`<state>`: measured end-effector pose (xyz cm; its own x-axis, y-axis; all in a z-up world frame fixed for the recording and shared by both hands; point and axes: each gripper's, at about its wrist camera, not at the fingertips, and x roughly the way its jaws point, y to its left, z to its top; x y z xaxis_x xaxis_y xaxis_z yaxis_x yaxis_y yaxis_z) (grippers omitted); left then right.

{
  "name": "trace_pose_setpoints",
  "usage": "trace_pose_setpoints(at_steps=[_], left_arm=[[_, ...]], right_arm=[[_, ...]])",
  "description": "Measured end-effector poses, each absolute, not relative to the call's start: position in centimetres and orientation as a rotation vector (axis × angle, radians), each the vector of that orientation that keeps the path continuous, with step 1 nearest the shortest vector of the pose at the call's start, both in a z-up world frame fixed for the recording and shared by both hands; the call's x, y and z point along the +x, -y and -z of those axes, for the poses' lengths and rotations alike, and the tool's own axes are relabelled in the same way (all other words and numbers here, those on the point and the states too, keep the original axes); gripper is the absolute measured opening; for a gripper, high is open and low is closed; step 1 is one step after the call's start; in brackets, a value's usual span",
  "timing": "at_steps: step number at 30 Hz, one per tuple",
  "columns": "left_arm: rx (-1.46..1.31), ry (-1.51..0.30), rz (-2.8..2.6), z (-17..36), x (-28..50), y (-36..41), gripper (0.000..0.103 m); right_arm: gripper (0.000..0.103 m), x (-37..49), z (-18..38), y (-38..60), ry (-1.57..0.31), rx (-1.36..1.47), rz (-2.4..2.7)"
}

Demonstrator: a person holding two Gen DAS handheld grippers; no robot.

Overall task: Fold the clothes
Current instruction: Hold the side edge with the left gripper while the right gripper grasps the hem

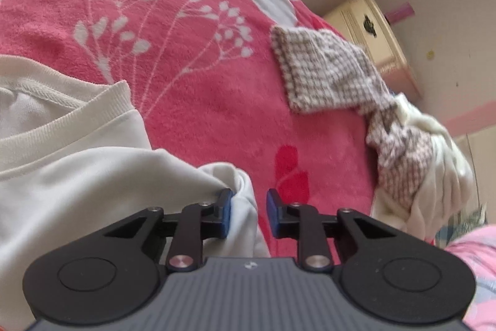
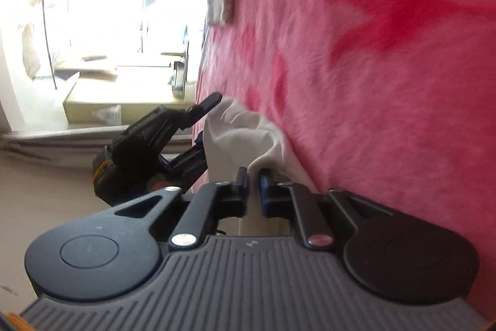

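Note:
A cream white sweatshirt [image 1: 77, 176] with a ribbed collar lies on the pink floral blanket [image 1: 186, 36]. My left gripper [image 1: 249, 211] is open, its jaws apart, with a bunched edge of the sweatshirt lying between the blue pads [image 1: 226, 213]. In the right wrist view my right gripper [image 2: 253, 188] is shut on a fold of the same white fabric [image 2: 245, 129]. The left gripper [image 2: 173, 141] shows there too, just left of that fold.
A folded brown checked garment [image 1: 322, 70] and a heap of checked and white clothes [image 1: 418, 169] lie at the blanket's right edge. A cream cabinet [image 1: 372, 30] stands beyond. A bright window and a cardboard box [image 2: 124, 101] show in the right wrist view.

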<state>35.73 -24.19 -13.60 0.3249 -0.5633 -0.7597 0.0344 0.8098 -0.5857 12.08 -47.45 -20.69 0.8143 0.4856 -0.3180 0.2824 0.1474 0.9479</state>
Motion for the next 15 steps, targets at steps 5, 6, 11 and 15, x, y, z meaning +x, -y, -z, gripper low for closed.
trace_pose_setpoints(at_steps=[5,6,11,15], left_arm=[[-0.500,-1.154,0.391,14.2,35.7,25.2,0.015],[-0.496,-1.149,0.381,14.4,35.6,25.3,0.015],[-0.457,-1.118,0.375,14.8,35.3,26.0,0.016],[-0.468,-1.122,0.403,14.0,35.4,25.6,0.030]], right_arm=[[0.003,9.1,19.4,47.3,-0.596,1.386,-0.060],[0.003,8.8,19.1,47.0,-0.599,1.356,-0.040],[0.002,9.2,18.0,45.7,-0.642,1.196,0.017],[0.004,9.0,16.7,45.4,-0.649,1.108,0.035]])
